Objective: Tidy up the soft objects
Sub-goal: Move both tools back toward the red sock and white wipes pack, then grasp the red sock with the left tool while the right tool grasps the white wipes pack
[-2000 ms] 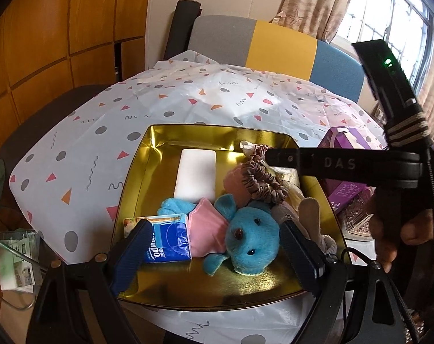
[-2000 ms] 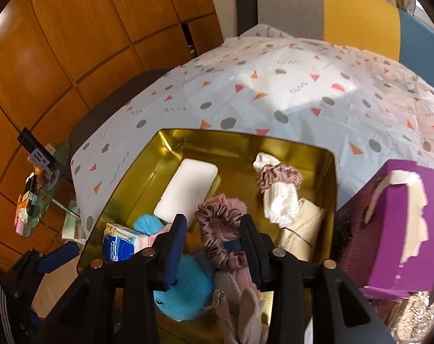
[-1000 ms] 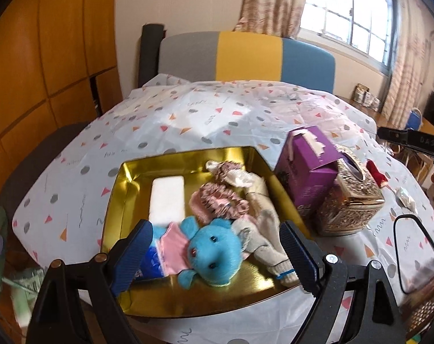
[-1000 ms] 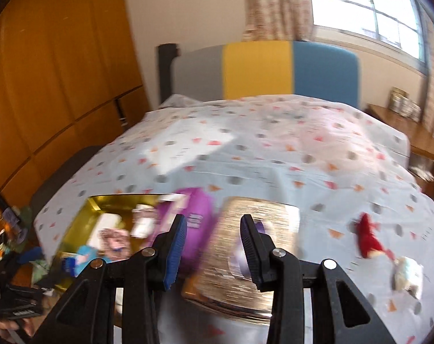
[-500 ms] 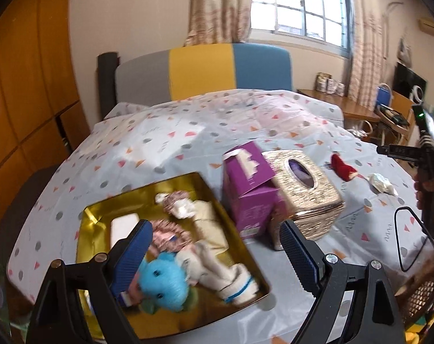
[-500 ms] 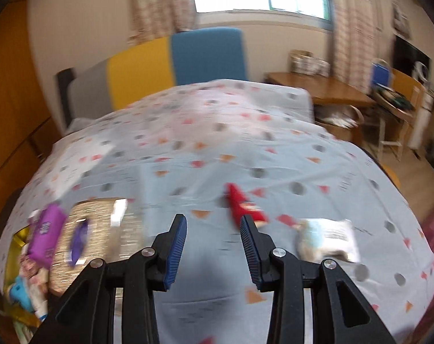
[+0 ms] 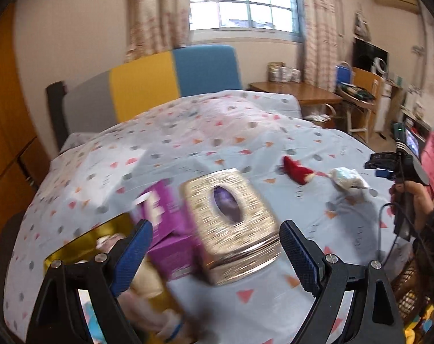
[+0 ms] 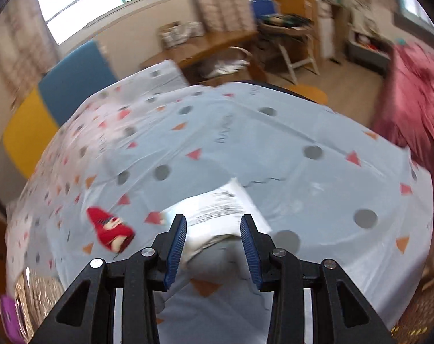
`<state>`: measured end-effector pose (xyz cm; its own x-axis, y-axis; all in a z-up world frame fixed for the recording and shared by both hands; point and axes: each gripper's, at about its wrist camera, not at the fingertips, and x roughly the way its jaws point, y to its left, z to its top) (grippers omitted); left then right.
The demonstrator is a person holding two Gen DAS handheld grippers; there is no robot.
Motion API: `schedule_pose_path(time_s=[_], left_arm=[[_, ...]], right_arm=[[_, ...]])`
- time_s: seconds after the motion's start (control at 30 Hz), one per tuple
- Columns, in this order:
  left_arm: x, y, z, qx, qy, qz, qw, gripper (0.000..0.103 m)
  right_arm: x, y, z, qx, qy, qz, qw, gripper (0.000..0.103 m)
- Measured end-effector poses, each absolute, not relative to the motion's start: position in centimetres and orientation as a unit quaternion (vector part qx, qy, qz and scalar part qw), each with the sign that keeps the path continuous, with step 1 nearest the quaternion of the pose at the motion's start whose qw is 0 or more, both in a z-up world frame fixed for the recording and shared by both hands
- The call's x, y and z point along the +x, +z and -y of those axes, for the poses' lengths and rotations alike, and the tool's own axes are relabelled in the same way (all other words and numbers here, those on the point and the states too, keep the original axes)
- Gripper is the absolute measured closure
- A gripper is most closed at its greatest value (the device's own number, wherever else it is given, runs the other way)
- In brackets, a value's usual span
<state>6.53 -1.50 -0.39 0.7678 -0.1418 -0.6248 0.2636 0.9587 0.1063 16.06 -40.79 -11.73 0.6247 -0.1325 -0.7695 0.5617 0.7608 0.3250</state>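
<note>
The right claw (image 8: 213, 238) hangs low over the table (image 8: 245, 143), tilted down, its blue pads partly open and straddling a white plastic packet (image 8: 217, 209) without gripping it; the packet lies toward the table's right edge, with a small red plush (image 8: 109, 228) just beside it on the left. The left claw (image 7: 215, 253) is spread wide and empty, held above the near edge over a gold tissue box (image 7: 231, 229) and a purple tissue box (image 7: 165, 229) that stand touching. Left of these, by the near left corner, the gold tray (image 7: 73, 246) holds blurred soft items. Bare patterned tablecloth stretches around the packet toward the far edge.
</note>
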Motion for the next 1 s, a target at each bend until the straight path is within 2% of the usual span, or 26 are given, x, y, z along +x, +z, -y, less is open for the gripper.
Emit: schedule_pose_path(time_s=[0.17,0.33,0.53,0.73,1.0], left_arm=[[9.6,-0.4,7.7,0.107,-0.166,-0.339,0.920,0.012],[14.3,-2.3,12.9,0.079,-0.202,-0.403,0.889,0.013],[20.9,-6.5,18.7,0.059,-0.194,-0.453,0.868,0.024],[26.6,-11.3,20.7,0.031,-0.170,-0.494,0.852,0.026],[31.9,-15.0,22.8,-0.001,-0.140,-0.529,0.837,0.025]], right_arm=[[15.2,-12.4,42.1,0.330,-0.216,-0.383,0.835,0.064],[14.7,-12.3,43.0,0.364,-0.214,-0.368,0.828,0.064],[14.7,-12.7,43.4,0.396,-0.194,-0.365,0.820,0.064],[14.5,-13.0,43.9,0.426,-0.177,-0.357,0.812,0.064],[15.0,-13.4,43.5,0.437,-0.155,-0.365,0.807,0.064]])
